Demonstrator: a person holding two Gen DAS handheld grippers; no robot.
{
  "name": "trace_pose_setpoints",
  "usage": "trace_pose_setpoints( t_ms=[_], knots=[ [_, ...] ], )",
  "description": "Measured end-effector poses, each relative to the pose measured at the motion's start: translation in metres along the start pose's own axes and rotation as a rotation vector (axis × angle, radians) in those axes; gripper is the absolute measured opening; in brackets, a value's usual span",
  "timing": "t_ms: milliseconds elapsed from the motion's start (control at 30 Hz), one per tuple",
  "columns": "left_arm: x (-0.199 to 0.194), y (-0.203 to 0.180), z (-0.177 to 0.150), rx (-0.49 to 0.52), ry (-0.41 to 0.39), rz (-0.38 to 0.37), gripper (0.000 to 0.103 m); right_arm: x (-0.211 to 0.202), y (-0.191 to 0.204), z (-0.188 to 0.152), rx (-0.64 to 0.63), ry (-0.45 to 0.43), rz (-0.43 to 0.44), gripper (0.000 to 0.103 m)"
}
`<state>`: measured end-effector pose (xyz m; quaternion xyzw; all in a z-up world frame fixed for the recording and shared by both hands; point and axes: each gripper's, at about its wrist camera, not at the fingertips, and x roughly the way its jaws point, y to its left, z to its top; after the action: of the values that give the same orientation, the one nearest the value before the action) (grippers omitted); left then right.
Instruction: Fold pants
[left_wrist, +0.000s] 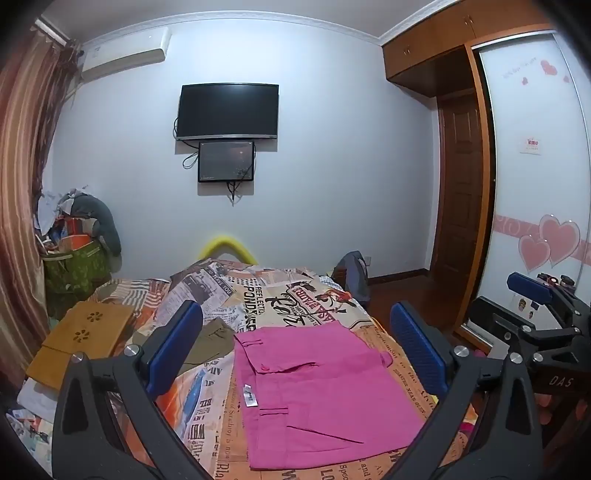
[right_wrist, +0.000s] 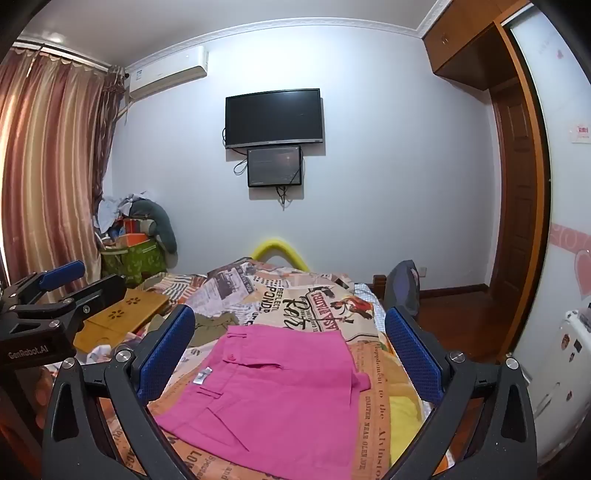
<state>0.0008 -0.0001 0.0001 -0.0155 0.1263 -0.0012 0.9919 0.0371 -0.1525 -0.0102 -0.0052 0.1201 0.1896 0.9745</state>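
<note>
Pink pants lie folded into a flat rectangle on the newspaper-print bedspread, waistband and white label toward the left. They also show in the right wrist view. My left gripper is open and empty, held above the pants with its blue pads wide apart. My right gripper is open and empty too, above the pants. Each gripper shows at the edge of the other's view: the right one, the left one.
Olive-green clothing lies left of the pants. A wooden lap tray sits at the bed's left. A pile of bags stands by the curtain. A wardrobe and door are at the right, a TV on the far wall.
</note>
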Motion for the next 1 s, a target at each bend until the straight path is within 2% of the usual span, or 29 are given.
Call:
trace_pose_setpoints(
  t_ms=[133,333,1000],
  knots=[
    [-0.003,0.002,0.0,0.001,-0.02,0.001,0.103,0.0,0.0,0.0,0.002,0.001,0.0,0.102],
    [0.006,-0.005,-0.005,0.017,0.002,0.005,0.103,0.001,0.0,0.0,0.003,0.006,-0.001,0.102],
    [-0.001,-0.004,-0.002,0.043,-0.015,0.012,0.103,0.001,-0.001,0.001,0.008,0.01,-0.002,0.102]
  ],
)
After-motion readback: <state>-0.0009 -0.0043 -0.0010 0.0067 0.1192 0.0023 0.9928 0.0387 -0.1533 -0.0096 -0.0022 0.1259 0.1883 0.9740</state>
